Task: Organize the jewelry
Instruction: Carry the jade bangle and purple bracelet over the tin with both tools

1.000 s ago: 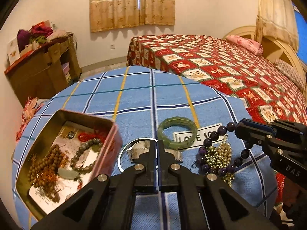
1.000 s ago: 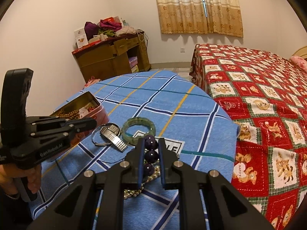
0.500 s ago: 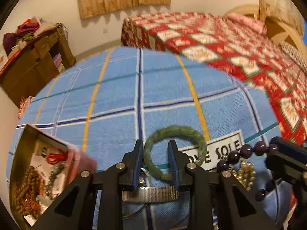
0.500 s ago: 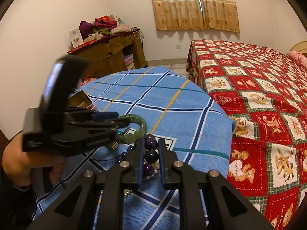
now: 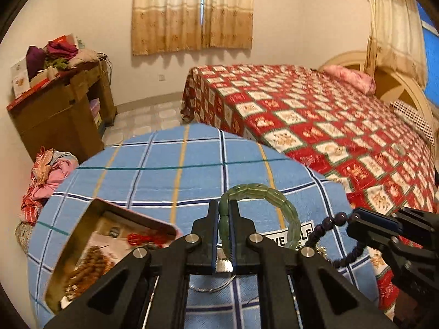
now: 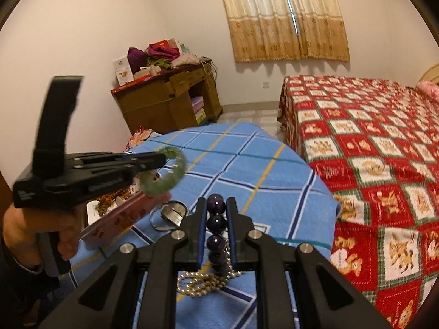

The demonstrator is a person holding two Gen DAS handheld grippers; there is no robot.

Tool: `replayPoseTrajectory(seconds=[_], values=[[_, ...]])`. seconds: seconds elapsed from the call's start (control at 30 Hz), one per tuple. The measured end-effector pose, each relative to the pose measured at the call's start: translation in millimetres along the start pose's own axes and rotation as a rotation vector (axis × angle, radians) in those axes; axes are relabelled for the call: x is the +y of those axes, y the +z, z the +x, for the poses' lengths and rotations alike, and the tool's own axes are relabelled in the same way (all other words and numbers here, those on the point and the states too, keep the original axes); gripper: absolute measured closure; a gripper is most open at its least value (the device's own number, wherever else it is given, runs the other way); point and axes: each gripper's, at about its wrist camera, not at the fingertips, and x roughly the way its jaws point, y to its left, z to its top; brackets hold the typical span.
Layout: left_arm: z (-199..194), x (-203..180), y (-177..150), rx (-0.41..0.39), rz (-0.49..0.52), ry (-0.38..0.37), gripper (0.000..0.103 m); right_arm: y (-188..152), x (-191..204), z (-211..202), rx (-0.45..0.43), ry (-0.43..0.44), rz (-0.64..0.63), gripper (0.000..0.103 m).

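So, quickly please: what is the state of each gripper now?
Left gripper: closed on the green bangle, lifted.
Right gripper: closed on the purple bead bracelet.

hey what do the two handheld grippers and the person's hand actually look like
Both the left gripper and right gripper are matte black plastic with silver screw heads, angular struts and blue-lined fingers. The left one has a tall curved black handle and faint white lettering. The bare hand shows a dark cuff.

The left gripper point(image 5: 225, 213) is clamped narrowly, its fingers nearly parallel and level, raised off the counter; a bare left hand point(image 6: 41, 230) wraps its handle from below. The right gripper point(image 6: 216, 208) sits lower and to the right, fingers closed to a slim gap, pointing forward.
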Motion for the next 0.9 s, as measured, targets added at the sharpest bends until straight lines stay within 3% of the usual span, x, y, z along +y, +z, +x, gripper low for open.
replayPoseTrajectory(seconds=[0.37, 0.9], values=[[-42.4, 47.4, -21.0, -0.045, -0.069, 0.089, 0.097, 25.9, 27.9, 7.0, 0.008, 0.035, -0.069, 0.087], [-70.4, 115.8, -40.0, -0.064, -0.152, 0.165, 0.097, 60.0, 92.5, 34.5, 0.021, 0.127, -0.198, 0.087]])
